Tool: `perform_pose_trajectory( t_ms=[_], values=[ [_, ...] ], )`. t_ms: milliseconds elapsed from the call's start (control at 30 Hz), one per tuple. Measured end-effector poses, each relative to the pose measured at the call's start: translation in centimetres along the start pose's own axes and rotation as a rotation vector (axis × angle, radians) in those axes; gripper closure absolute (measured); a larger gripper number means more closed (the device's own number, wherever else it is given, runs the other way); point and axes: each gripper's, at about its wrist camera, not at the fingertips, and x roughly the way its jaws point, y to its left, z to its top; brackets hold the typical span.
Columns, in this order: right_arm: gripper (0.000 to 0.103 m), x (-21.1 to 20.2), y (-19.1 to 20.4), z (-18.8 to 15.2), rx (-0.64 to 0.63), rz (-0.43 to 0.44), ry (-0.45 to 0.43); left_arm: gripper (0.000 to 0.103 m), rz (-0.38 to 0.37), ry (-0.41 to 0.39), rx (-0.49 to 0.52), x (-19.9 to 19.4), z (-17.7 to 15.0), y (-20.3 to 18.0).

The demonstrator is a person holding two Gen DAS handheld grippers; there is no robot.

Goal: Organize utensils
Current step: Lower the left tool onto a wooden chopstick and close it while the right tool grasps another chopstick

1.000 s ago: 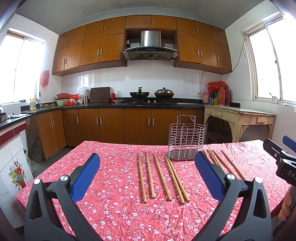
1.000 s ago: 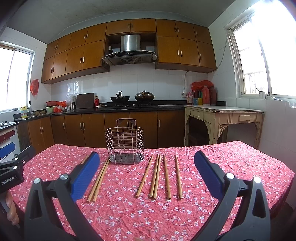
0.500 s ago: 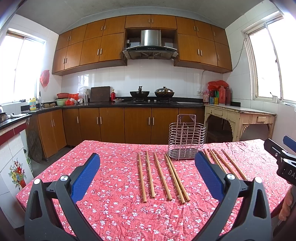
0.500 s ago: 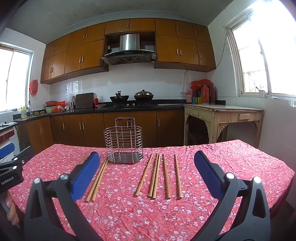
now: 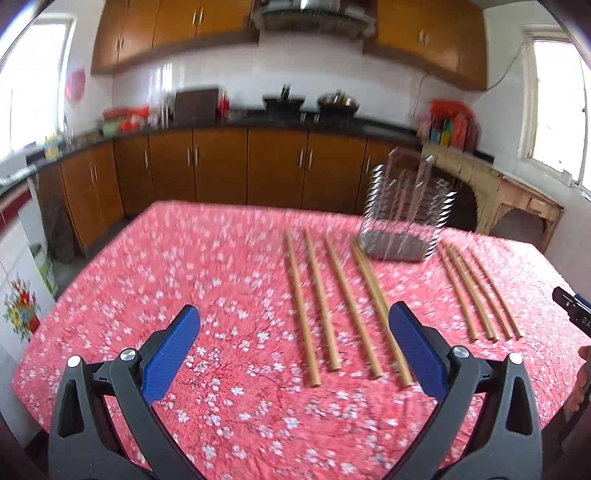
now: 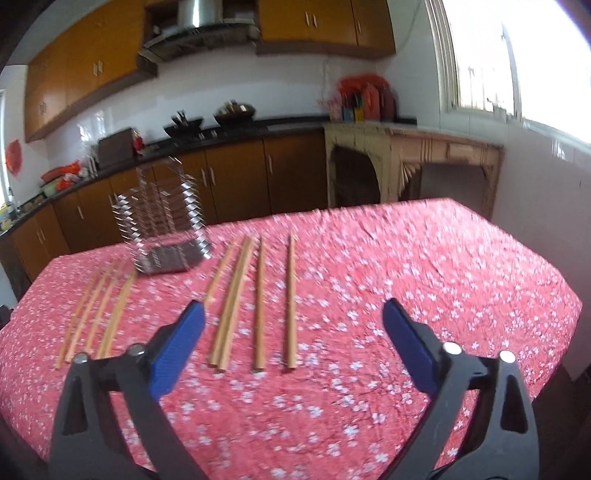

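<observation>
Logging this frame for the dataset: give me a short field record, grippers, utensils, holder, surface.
left gripper: jaws open, empty, above the table
right gripper: jaws open, empty, above the table
chopsticks: two loose groups lying flat, one on each side of the holder
wire holder: upright at the far side of the table, looks empty (blurred)
tablecloth: red, floral
task state: no chopstick in the holder yet
image quality: motion blur in both views

Home kitchen, wooden wall cabinets (image 5: 221,18), range hood (image 6: 199,26), pots on stove (image 5: 336,101), floral-clothed table (image 6: 406,277)
</observation>
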Motion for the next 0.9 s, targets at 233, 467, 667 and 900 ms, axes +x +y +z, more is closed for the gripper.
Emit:
perform_pose_trajectory(
  t_ms=[233, 467, 667, 900],
  values=[
    [0.061, 8.4, 0.2, 0.0, -0.026, 0.041, 0.26, 0.002, -0.005, 0.202, -0.067, 4.4, 0.5, 1.7],
    [0.08, 11.7, 1.8, -0.4, -0.09, 0.006, 0.307, 0.002, -0.041, 0.275, -0.058, 6.4, -0.5, 2.1],
    [0.095, 12.7, -0.1, 0.8, -0.003, -0.04, 0.301, 0.029, -0.035, 0.336, -0.011, 8.1, -0.7, 1.1],
    [0.095, 12.1, -0.3, 0.4, -0.03, -0.05, 0.288, 0.064, -0.004, 0.366, 0.046, 10.5, -0.4, -0.4]
  ],
)
